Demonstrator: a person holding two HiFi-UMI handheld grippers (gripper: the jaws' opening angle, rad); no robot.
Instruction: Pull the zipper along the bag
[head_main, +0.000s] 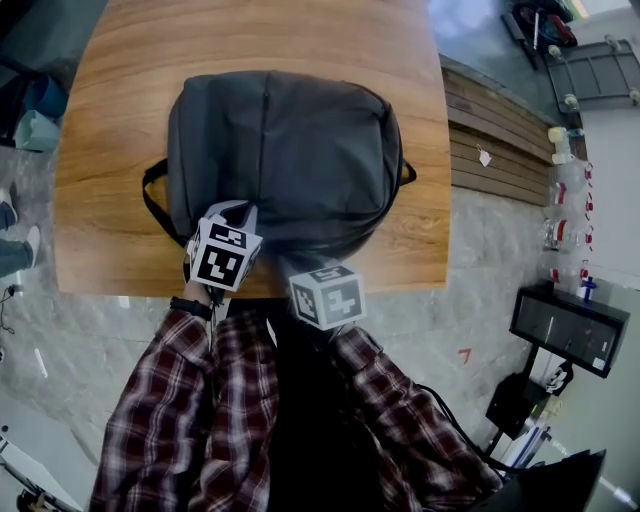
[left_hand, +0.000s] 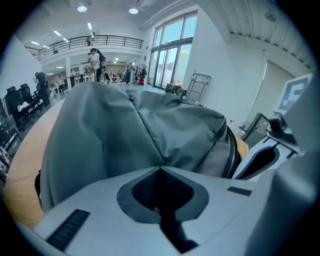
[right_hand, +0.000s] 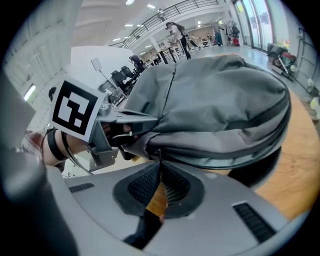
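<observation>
Currently, the grey bag (head_main: 285, 150) lies on the wooden table (head_main: 110, 150), with one end at the table's near edge, toward me. My left gripper (left_hand: 161, 167) is at the bag's near-left corner, and its jaws are closed on a fold of the bag's fabric. My right gripper (right_hand: 159, 161) sits just beside it, at the middle of the near end. Its jaw tips are pinched together on the small dark zipper pull (right_hand: 156, 151). Behind the tips, table wood shows through the gap between the jaws.
</observation>
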